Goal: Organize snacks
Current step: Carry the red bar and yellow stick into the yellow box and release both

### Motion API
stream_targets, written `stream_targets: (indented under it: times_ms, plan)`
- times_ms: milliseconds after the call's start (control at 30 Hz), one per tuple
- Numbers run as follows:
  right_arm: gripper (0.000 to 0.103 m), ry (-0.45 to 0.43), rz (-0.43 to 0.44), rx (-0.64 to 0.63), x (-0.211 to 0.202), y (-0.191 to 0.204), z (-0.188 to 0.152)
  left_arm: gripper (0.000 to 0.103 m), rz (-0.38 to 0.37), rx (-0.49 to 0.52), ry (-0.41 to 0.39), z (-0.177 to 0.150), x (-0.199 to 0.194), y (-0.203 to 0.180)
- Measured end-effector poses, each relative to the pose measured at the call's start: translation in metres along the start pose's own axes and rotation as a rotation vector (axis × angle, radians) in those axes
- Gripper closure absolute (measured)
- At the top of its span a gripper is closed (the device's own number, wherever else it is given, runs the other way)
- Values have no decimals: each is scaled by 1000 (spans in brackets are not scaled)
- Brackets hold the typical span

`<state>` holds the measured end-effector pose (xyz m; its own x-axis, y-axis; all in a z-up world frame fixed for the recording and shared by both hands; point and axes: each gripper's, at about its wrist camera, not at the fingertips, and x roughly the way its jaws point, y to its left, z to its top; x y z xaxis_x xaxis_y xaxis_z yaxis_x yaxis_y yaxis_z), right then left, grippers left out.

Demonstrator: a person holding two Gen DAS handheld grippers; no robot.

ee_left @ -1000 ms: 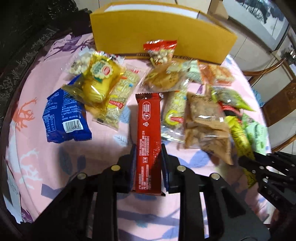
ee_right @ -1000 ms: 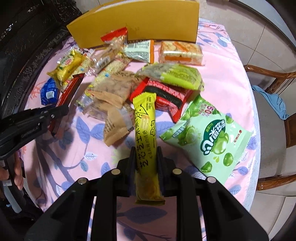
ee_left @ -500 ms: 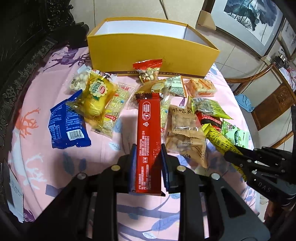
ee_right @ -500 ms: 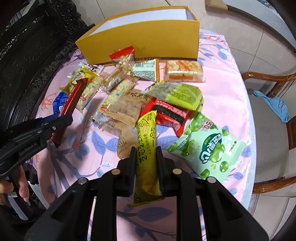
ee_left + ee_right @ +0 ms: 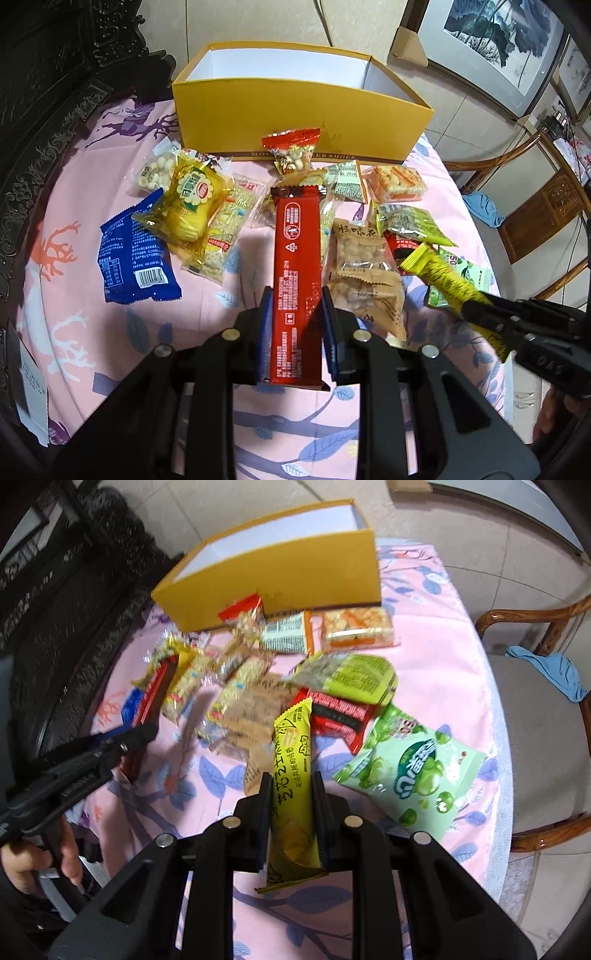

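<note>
My left gripper (image 5: 295,295) is shut on a long red snack bar (image 5: 297,266) and holds it above the table. My right gripper (image 5: 290,782) is shut on a long yellow snack bar (image 5: 291,771), also lifted. Each shows in the other view: the right gripper (image 5: 480,301) with the yellow bar (image 5: 439,273), the left gripper (image 5: 142,734) with the red bar (image 5: 155,690). An open yellow box (image 5: 295,99) with a white inside stands at the table's far side (image 5: 273,576). Several snack packs lie between it and me.
The round table has a pink leaf-print cloth (image 5: 74,332). On it lie a blue pack (image 5: 133,251), a yellow pack (image 5: 192,206), tan packs (image 5: 362,266) and a green candy bag (image 5: 413,771). Wooden chairs (image 5: 535,709) stand right, dark carved furniture (image 5: 55,74) left.
Both grippers have risen and pulled back with their bars, so the box's open top and more of the table now show. The right wrist view is blurred by motion.
</note>
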<state>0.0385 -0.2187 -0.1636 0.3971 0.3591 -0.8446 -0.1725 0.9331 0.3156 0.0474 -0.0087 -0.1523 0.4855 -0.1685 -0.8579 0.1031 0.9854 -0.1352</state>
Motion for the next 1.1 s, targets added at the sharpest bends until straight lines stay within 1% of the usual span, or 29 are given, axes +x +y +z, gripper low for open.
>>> stream_targets:
  times_ms: [100,233,400,500,633,767,867,1100]
  plan:
    - [83,-44,-5,-3,-15,1,7,79,-7,4,-6,4,-2,-2]
    - [83,-95,-14,-42,-29,11,24,79,-15,11,-19,14,-4,-5]
    - [82,-142,-2,-87,-31,31,60,79,-19,1,-48,45,-10,-9]
    - [82,-176,1,-108,-29,42,86,79,-7,-2,-74,71,-12,-10]
    - [82,-215,0,-111,-25,50,126,79,10,-4,-122,118,-12,-6]
    - [82,-234,-11,-105,-18,54,169,79,37,19,-161,168,-8,-1]
    - [82,-242,-25,-104,-12,54,196,79,43,16,-170,195,-1,2]
    - [82,-263,-50,-119,-5,55,243,79,49,20,-178,237,18,6]
